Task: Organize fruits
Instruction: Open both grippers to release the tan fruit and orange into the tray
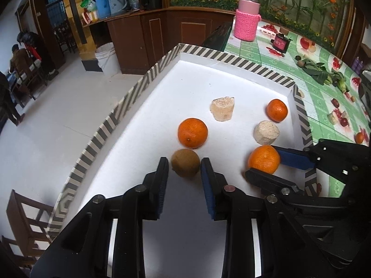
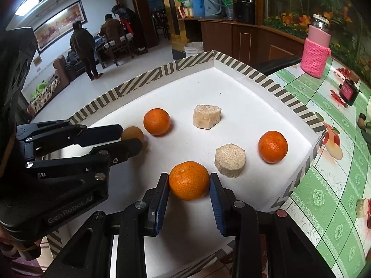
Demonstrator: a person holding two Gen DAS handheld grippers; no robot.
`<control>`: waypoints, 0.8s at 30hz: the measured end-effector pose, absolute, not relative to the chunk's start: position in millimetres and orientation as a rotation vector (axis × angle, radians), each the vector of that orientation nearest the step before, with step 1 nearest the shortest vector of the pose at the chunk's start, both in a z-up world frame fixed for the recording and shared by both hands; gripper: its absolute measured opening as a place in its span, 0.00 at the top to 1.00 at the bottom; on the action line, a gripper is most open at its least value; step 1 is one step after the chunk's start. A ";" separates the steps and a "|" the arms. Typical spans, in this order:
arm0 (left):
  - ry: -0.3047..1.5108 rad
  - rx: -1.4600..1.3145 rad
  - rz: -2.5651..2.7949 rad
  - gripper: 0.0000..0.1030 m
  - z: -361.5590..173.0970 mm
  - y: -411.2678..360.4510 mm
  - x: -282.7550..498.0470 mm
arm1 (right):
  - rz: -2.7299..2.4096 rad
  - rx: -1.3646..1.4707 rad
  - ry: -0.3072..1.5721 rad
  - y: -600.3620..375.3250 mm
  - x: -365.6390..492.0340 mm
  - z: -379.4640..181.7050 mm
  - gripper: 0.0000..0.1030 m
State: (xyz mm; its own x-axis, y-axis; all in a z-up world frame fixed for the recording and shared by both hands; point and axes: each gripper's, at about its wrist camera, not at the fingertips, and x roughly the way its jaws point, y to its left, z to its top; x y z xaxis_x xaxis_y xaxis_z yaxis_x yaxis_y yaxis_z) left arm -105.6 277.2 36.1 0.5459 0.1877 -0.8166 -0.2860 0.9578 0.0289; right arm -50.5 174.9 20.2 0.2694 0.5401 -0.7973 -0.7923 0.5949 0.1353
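Note:
A white tray [image 1: 162,97] with a striped rim holds three oranges, a brown kiwi and two pale cut fruit chunks. My left gripper [image 1: 184,165] is open around the kiwi [image 1: 185,165], with a small gap on each side. It also shows in the right wrist view [image 2: 129,139]. My right gripper [image 2: 189,181] sits around the near orange [image 2: 189,180], its pads touching or nearly touching both sides; the orange rests on the tray. In the left wrist view the right gripper [image 1: 264,159] flanks the same orange [image 1: 263,158].
Two more oranges [image 1: 192,132] [image 1: 276,110] and the chunks [image 1: 222,108] [image 1: 266,132] lie further in the tray. A pink-sleeved bottle [image 1: 247,16], a small dark box [image 1: 281,42] and leafy greens [image 1: 324,74] stand on the green tablecloth. People stand far left.

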 end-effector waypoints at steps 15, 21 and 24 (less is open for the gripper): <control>0.804 -0.065 0.326 0.44 71.4 246.2 -111.1 | 0.851 -0.173 0.812 98.8 -57.6 64.8 0.65; 0.777 -0.042 0.247 0.44 79.2 202.0 -99.2 | 0.752 -0.162 0.778 53.3 -59.2 74.1 0.65; 0.774 -0.039 0.200 0.44 80.9 179.9 -92.9 | 0.707 -0.122 0.790 24.8 -55.6 74.5 0.65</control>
State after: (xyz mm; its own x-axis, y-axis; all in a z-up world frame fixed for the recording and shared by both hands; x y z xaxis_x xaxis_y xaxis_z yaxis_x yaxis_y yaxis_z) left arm -92.9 179.9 80.9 0.6969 0.1650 -0.6980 -0.1937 0.9803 0.0383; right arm -55.6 24.8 74.5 0.4893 0.5368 -0.6873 -0.6240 0.7661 0.1541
